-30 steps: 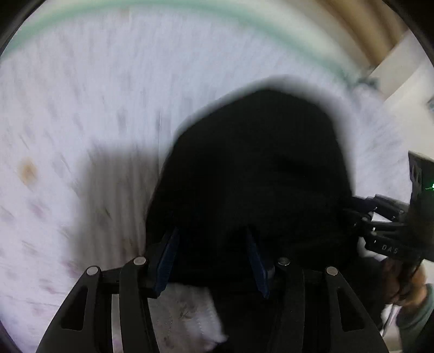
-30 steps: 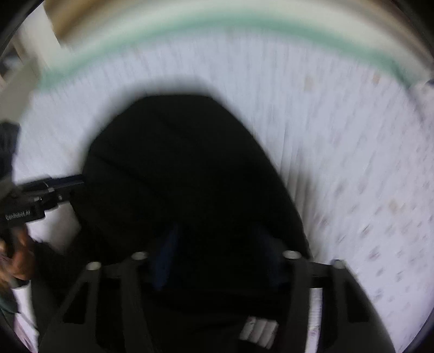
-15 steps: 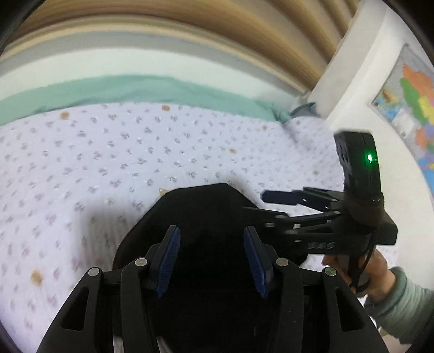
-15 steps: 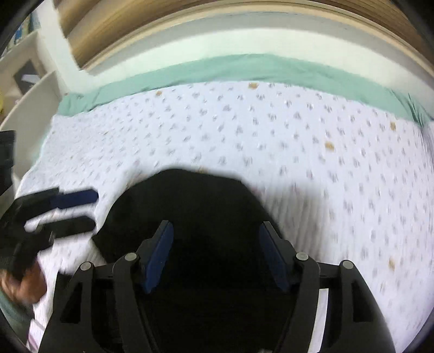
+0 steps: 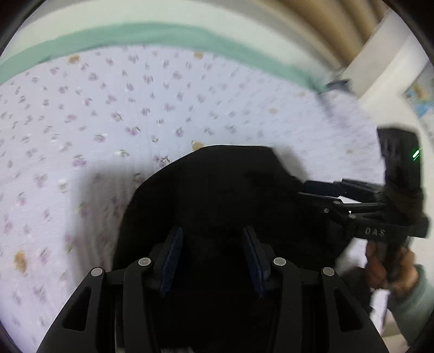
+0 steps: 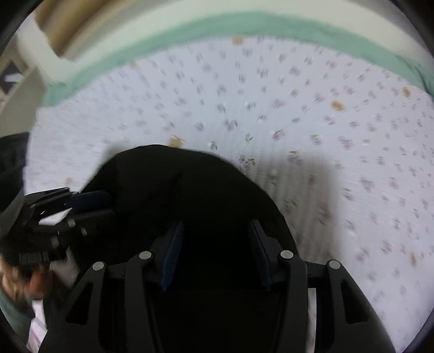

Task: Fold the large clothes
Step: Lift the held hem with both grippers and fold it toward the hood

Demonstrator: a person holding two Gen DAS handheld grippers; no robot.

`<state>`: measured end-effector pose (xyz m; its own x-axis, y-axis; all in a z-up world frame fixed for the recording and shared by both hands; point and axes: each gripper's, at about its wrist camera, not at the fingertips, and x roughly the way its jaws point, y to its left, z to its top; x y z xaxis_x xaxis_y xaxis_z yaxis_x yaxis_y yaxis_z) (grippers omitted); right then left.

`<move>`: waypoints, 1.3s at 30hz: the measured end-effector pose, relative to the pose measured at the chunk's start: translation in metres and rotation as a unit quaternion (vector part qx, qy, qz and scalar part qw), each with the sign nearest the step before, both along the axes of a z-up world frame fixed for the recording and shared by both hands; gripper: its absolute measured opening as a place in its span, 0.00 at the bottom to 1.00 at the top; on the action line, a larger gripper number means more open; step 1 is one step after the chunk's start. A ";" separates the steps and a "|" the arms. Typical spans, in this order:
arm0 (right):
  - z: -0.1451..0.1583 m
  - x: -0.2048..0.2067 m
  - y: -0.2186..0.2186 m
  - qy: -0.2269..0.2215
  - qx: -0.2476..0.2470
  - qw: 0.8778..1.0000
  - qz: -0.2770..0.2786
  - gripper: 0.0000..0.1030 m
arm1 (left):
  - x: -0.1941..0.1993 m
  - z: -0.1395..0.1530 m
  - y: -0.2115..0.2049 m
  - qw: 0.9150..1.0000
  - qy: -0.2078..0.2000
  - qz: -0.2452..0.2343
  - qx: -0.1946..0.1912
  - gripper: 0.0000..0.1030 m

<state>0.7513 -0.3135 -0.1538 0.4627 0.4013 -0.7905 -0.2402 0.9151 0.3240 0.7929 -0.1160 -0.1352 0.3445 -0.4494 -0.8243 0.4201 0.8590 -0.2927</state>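
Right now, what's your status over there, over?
Left gripper: jaws apart over black garment, grip unclear. Right gripper: jaws just closing partway, dark cloth between, grip unclear. Garment bunched on flowered bedsheet. Nothing seen in the way.

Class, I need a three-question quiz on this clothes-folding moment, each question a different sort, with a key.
1. Multiple choice: the black garment lies on (a) a bare wooden floor, (b) a flowered sheet, (c) a metal tray.
2. True or false: in the left wrist view, the right gripper reaches the garment's edge from the right side.
3. Fill the gap: beyond the sheet's far edge runs a ___ band of cloth.

Key: 1 b. 2 true. 3 green.

Whether the left gripper pinches the dark cloth between its pads cannot be told.
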 end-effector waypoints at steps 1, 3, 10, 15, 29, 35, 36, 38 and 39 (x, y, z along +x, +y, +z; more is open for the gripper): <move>0.006 -0.011 -0.006 -0.007 -0.004 1.000 -0.001 0.51 | -0.011 0.005 0.012 1.000 -0.001 0.000 -0.015 0.46; 0.012 -0.037 -0.017 -0.011 -0.020 1.000 0.000 0.51 | -0.027 0.009 0.033 0.999 0.007 0.005 -0.042 0.46; -0.058 -0.061 -0.029 0.077 -0.048 0.996 -0.003 0.50 | -0.024 -0.064 0.047 0.993 0.104 0.050 0.022 0.45; -0.035 -0.060 -0.046 0.065 -0.017 0.998 0.007 0.50 | -0.035 -0.011 0.046 0.999 0.039 0.007 0.024 0.46; -0.042 0.037 -0.064 0.101 0.093 0.989 0.052 0.68 | 0.059 -0.054 0.045 0.985 0.158 0.019 -0.074 0.64; -0.027 0.017 -0.045 0.058 0.096 0.987 0.113 0.24 | 0.005 -0.024 0.032 0.995 0.080 -0.044 -0.049 0.28; -0.010 0.003 -0.042 0.033 0.078 0.989 0.124 0.22 | -0.010 -0.010 0.034 0.995 0.066 -0.055 -0.053 0.26; 0.014 -0.022 -0.038 -0.002 0.067 0.989 0.130 0.21 | -0.038 0.017 0.037 0.995 0.033 -0.073 -0.058 0.24; 0.029 -0.038 -0.041 -0.020 0.065 0.989 0.131 0.21 | -0.055 0.032 0.040 0.995 0.013 -0.082 -0.060 0.24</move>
